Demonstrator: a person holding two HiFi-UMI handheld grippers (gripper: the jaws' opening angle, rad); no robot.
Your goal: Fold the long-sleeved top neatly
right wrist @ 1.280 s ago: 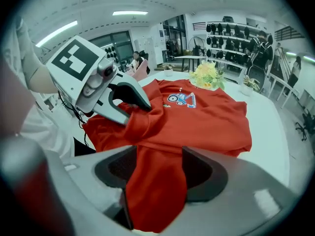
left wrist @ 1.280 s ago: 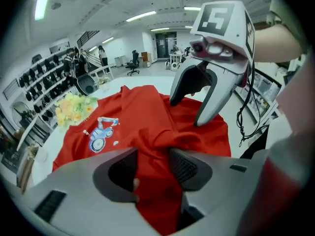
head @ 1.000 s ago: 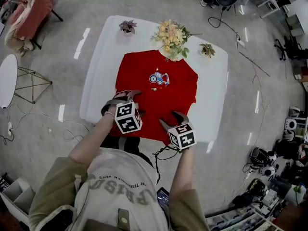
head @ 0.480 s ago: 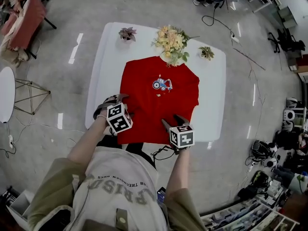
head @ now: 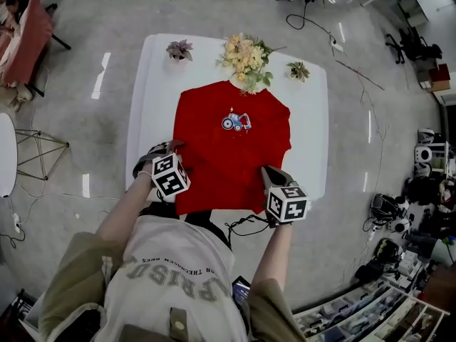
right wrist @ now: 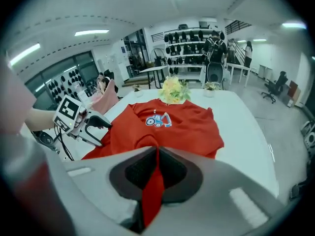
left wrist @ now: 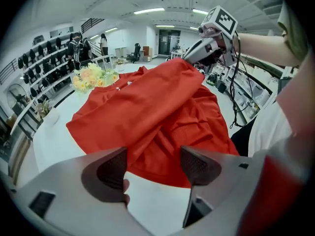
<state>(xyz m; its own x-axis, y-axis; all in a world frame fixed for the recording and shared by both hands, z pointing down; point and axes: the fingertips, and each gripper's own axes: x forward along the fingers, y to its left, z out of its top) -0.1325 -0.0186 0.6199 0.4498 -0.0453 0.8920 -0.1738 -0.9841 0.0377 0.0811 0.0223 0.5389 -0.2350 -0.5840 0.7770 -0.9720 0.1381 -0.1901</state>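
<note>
A red long-sleeved top [head: 231, 148] with a blue tractor print lies on the white table [head: 308, 120]. My right gripper [head: 269, 178] is at its near right hem. Its jaws have just been closing and now pinch a fold of the red fabric [right wrist: 153, 186], which hangs between the pads of the right gripper [right wrist: 156, 168]. In the left gripper view that hem is lifted off the table up to the right gripper [left wrist: 202, 50]. My left gripper [head: 167, 150] hovers open over the near left edge of the top [left wrist: 147, 107], and the left gripper [left wrist: 155, 165] has nothing between its pads.
A bouquet of pale flowers [head: 246, 54] stands at the table's far edge, touching the collar. Two small potted plants [head: 178, 48] [head: 298, 70] flank it. Cables hang near the table's front edge [head: 246, 226]. Grey floor surrounds the table.
The right gripper has shut on the top's near right hem and risen with it, shifting a little right. The left gripper has moved left to the top's near left edge.
</note>
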